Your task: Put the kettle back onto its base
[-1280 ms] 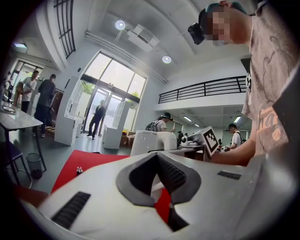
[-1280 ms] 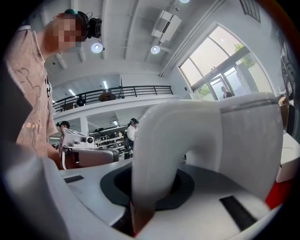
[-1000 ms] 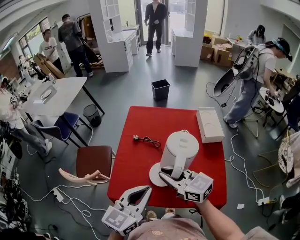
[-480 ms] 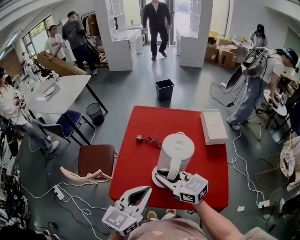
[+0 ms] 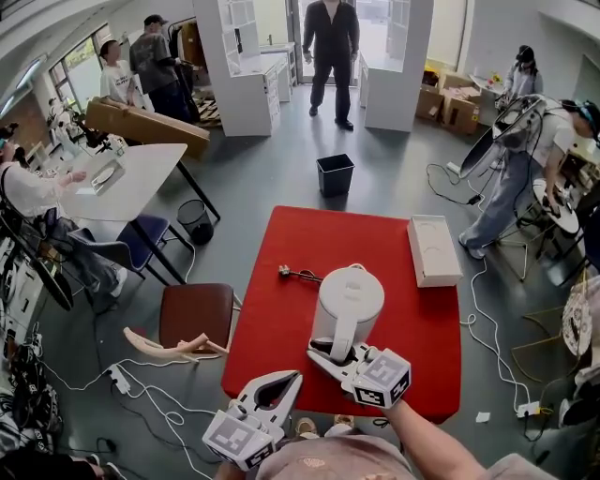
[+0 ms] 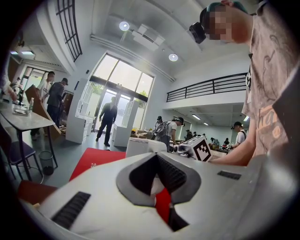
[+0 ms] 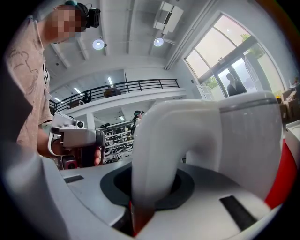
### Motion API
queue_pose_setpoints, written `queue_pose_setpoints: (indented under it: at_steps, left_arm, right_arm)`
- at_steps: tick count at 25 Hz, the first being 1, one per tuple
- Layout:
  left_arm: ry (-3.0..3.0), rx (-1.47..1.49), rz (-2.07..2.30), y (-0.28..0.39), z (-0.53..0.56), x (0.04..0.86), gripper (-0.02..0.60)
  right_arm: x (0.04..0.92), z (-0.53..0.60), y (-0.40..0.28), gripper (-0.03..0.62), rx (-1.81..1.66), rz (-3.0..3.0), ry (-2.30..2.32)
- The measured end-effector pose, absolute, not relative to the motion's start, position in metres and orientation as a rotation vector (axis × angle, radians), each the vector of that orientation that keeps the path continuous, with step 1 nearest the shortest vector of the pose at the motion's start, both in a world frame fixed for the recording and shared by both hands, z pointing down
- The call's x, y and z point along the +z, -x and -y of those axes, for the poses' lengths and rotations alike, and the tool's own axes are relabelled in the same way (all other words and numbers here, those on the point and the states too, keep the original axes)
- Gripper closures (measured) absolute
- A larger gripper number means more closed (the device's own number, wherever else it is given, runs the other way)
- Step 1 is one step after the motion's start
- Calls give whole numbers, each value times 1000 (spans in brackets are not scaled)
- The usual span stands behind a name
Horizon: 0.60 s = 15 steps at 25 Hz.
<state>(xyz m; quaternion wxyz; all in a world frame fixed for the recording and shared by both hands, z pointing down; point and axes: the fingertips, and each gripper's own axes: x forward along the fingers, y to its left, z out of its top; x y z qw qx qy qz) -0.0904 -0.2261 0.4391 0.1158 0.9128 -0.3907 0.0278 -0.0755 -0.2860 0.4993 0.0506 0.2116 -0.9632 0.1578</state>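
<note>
site: open-plan lab/workshop | 10 o'clock: white worktable [image 5: 141, 178] with gear | 1 o'clock: cardboard boxes [image 5: 448, 105] | 3 o'clock: loose floor cables [image 5: 469, 291] | 12 o'clock: tall glass entrance [image 6: 117, 98] | overhead: mezzanine railing [image 6: 211, 86]

Grey floor [image 5: 262, 178] throughout; a white table [image 5: 141, 178] at the left, a blue chair [image 5: 136, 246] beside it; a brown chair [image 5: 195, 314] left of the red table [image 5: 281, 309]; a black bin [image 5: 335, 174] farther off; white shelving [image 5: 246, 75] and a bright glass doorway [image 5: 380, 28] at the far end; round ceiling lights [image 6: 124, 26] overhead.
</note>
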Motion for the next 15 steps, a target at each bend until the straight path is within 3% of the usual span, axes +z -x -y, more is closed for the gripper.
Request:
queue_pose_setpoints:
  at_steps: [15]
  left_arm:
    - [-2666,85,1122,94,221,446,594]
  right_arm:
    - [507,258,91,514,347,2924,-660]
